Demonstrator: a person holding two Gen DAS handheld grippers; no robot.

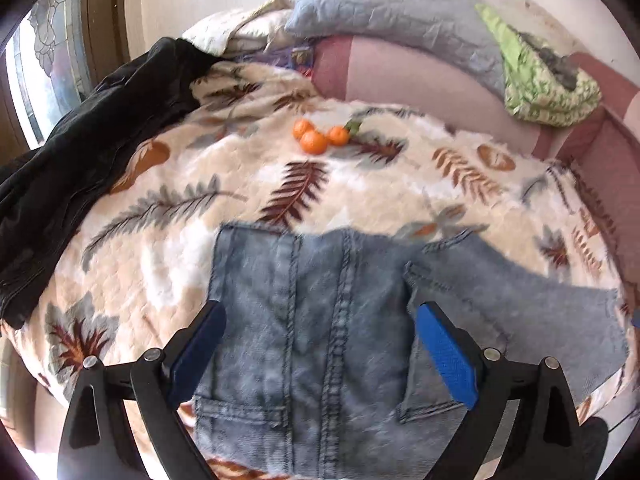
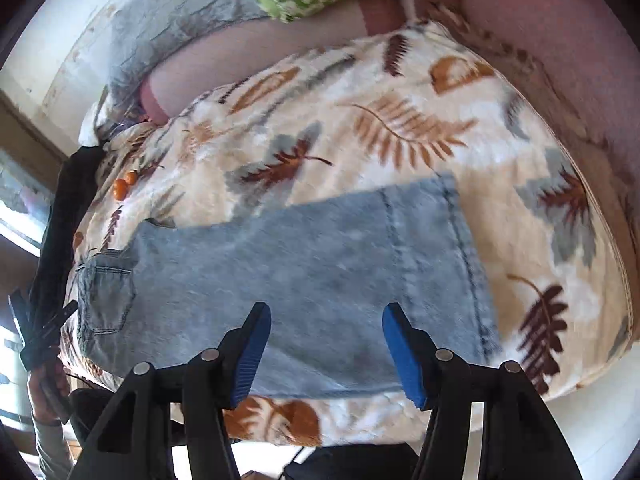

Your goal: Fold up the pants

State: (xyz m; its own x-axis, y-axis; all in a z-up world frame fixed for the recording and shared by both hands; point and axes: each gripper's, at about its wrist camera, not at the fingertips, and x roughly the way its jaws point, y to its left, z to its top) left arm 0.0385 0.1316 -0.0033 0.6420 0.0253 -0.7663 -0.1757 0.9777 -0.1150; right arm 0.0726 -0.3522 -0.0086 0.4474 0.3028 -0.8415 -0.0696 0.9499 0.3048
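Light blue denim pants (image 1: 312, 320) lie flat on a leaf-patterned blanket (image 1: 240, 168). In the left wrist view the seat and pockets are under me and a leg runs off to the right. My left gripper (image 1: 320, 332) hovers above the waist part, open wide, nothing between its blue pads (image 1: 444, 352). In the right wrist view the folded legs of the pants (image 2: 304, 264) stretch across the blanket (image 2: 400, 120), with a back pocket at the left. My right gripper (image 2: 326, 336) is open above the leg fabric, its pads off the cloth.
Three oranges (image 1: 316, 136) rest on the blanket beyond the pants. A black garment (image 1: 80, 152) lies at the left, a grey pillow (image 1: 400, 4) and a green patterned cloth (image 1: 548, 84) at the back. A person's hand (image 2: 44, 392) holds the other gripper at the left edge.
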